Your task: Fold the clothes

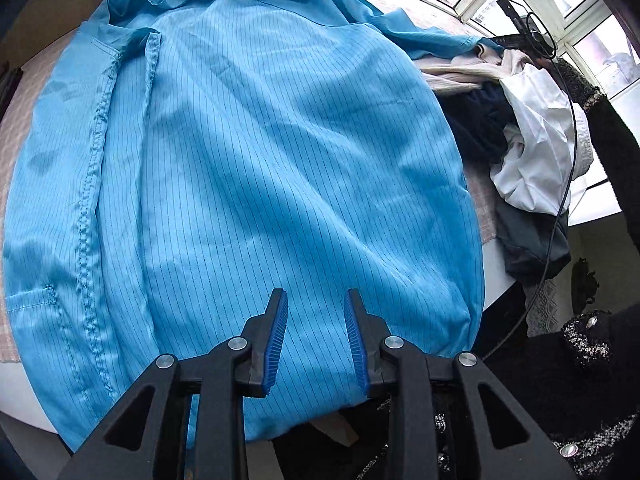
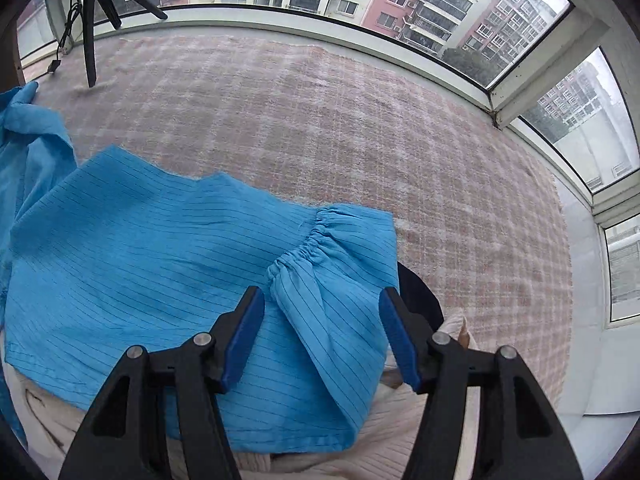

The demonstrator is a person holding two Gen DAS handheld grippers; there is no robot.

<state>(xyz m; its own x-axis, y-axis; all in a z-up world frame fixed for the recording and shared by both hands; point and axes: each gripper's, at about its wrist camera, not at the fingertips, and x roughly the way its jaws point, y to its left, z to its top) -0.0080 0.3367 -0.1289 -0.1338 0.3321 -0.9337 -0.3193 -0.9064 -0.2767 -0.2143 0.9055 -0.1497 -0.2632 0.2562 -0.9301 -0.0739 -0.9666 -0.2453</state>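
Left claw (image 1: 316, 336): open, above blue striped coat (image 1: 280, 140).
Right claw (image 2: 322, 340): open astride elastic cuff (image 2: 320, 236).
Advice: pinch cuff squarely, probably fold sleeve inward.

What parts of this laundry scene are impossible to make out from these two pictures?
- Left wrist view: the blue striped garment's near hem is hidden behind the left hand-held gripper.
- Left wrist view: the pile of clothes is bunched together and partly covered by a dark sleeve; how many items cannot be told.
- Right wrist view: the elastic-cuffed sleeve lies between the right hand-held gripper's open jaws; its lower end is cut off.
- Right wrist view: the cream knit runs under the blue cloth.
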